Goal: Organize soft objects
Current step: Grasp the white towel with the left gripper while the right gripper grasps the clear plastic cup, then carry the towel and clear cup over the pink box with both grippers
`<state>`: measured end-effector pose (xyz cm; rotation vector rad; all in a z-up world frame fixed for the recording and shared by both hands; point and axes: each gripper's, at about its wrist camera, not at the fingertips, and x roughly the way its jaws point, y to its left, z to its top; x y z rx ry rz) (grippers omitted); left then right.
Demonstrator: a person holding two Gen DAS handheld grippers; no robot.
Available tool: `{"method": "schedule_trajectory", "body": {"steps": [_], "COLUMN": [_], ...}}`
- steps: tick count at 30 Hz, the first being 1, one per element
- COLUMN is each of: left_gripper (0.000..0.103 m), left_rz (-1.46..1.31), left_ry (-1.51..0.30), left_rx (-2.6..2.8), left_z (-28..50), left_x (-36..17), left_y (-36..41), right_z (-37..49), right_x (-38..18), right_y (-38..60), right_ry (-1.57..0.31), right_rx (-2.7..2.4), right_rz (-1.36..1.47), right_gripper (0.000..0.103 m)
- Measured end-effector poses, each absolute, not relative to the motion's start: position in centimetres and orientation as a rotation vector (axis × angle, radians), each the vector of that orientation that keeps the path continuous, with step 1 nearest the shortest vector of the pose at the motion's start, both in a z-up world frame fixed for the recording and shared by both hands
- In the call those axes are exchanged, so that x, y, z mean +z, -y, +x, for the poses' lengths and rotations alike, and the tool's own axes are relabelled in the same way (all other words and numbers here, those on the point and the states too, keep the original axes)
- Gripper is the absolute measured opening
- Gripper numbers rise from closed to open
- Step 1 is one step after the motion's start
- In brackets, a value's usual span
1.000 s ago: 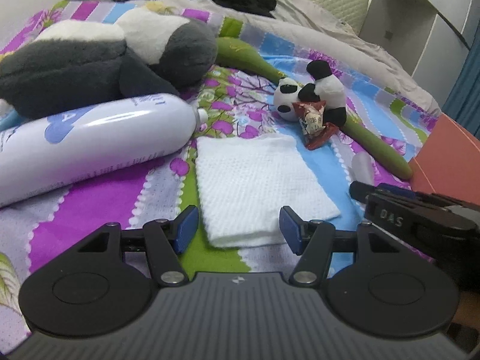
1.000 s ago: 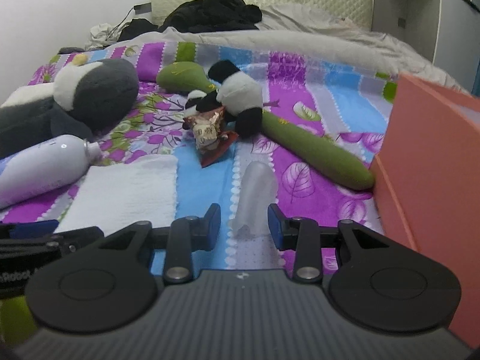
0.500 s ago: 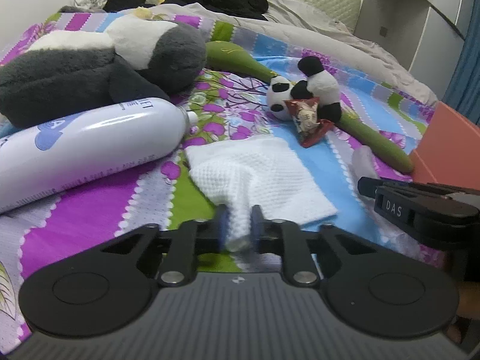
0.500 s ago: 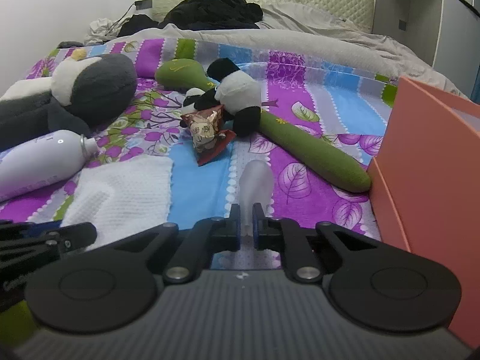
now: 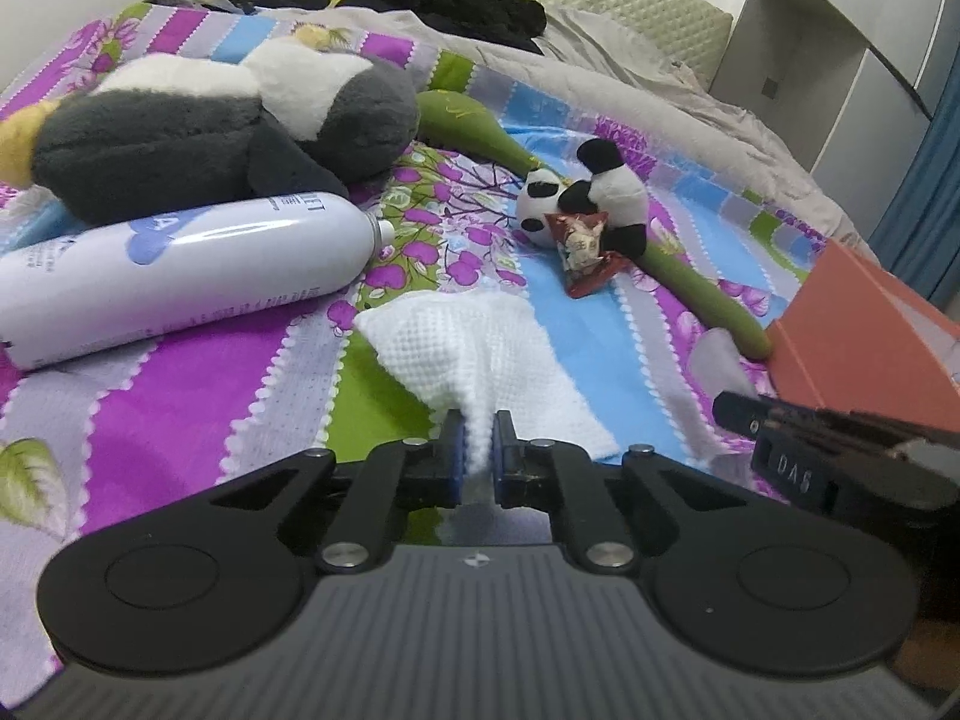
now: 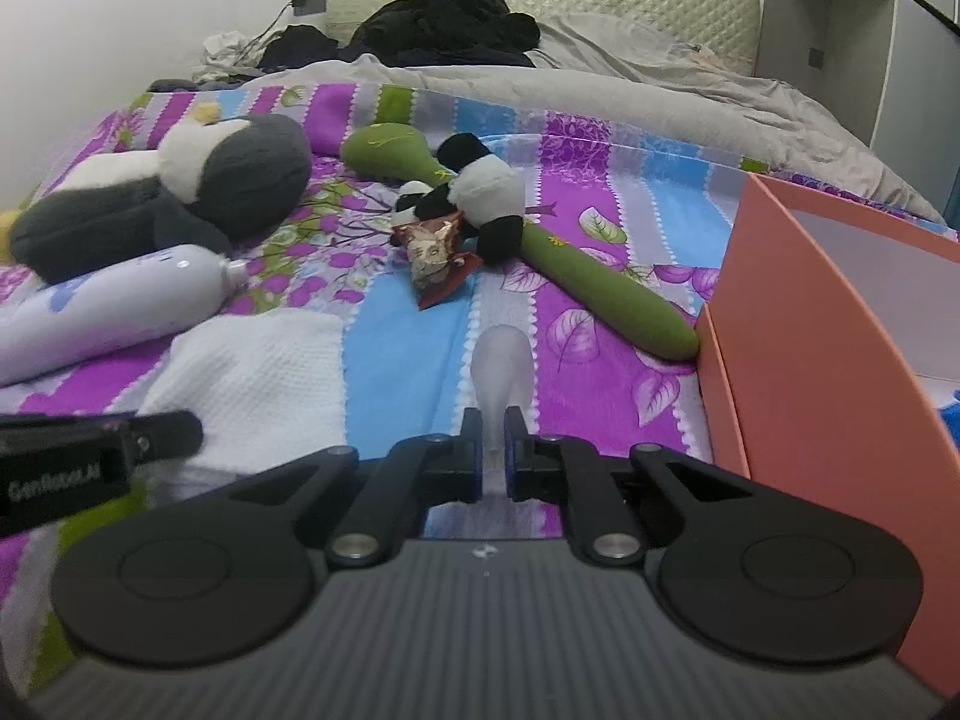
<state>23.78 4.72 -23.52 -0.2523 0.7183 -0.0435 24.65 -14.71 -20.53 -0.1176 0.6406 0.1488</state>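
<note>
White waffle-weave cloth (image 5: 480,348) is pinched at its near edge by the left gripper (image 5: 477,456), whose jaws have just closed on it; the fabric tents up toward the pads while its far part lies on the striped bedspread (image 5: 180,396). The right gripper (image 6: 493,450) has likewise just clamped down, on the near end of a translucent soft piece (image 6: 503,360), which I cannot identify further.

Taking the orange box (image 6: 840,324) as the landmark: the translucent piece lies just left of it, the cloth farther left, and the white spray bottle (image 5: 180,270) farther left again. The long green plush stem (image 6: 600,282) runs up to the box's near corner, its tip touching or almost touching the wall. The small panda plush (image 6: 480,192) sits on that stem, up-left of the box, with a crinkled snack wrapper (image 6: 435,255) against it. The big grey-and-white plush (image 5: 210,126) lies well apart from the box, at the far left.

What shows of the box's inside looks bare, so the sorting seems barely begun: two items are gripped but neither is delivered. The pandas, the green stem and perhaps the dark clothes (image 6: 444,24) by the headboard still wait on the bed.
</note>
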Motion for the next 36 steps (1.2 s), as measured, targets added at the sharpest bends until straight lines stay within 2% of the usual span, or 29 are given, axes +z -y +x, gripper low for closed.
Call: {"method": "schedule_trajectory", "body": {"steps": [24, 36], "left_gripper": [0.010, 0.010], "left_rz": [-0.260, -0.285], "left_ry": [-0.679, -0.722], "left_rx": [-0.078, -0.103], "left_z": [13.9, 9.4], "left_x": [-15.3, -11.7], "left_y": [-3.2, -3.4], "right_z": [14.6, 11.1], "right_x": [-13.2, -9.3], "right_y": [16.4, 16.8], "right_ry": [-0.665, -0.700], "right_rx": [0.214, 0.256], "right_rz": [-0.094, -0.073], "right_gripper": [0.011, 0.011]}}
